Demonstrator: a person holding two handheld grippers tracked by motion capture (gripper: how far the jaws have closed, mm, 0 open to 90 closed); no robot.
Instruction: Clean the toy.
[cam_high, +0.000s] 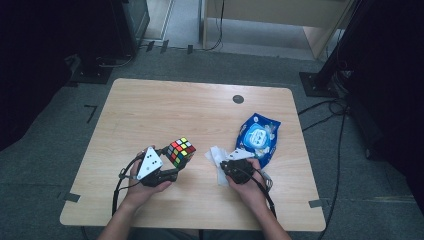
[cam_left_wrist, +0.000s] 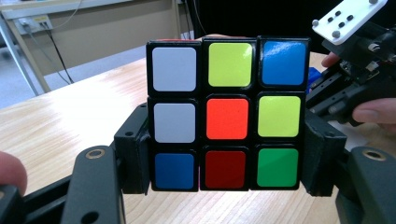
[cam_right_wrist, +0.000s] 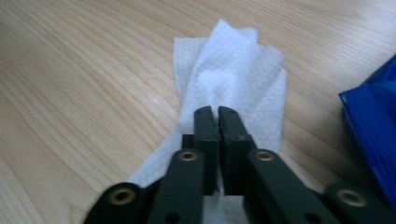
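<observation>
The left tool (cam_high: 172, 172) clamps a multicoloured plastic puzzle cube (cam_high: 181, 151) above the pale wooden surface (cam_high: 150, 110), apparently presenting it for wiping. Just right of the cube, the right tool (cam_right_wrist: 218, 112) pinches a crumpled white tissue (cam_right_wrist: 233, 70) lying beside a blue wipes packet (cam_high: 259, 136).

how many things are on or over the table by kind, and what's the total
Rubik's cube: 1, clamped in the left gripper
white wet wipe: 1, pinched by the right gripper
blue wet-wipe pack: 1, lying on the table
handheld grippers: 2
Total: 5
</observation>
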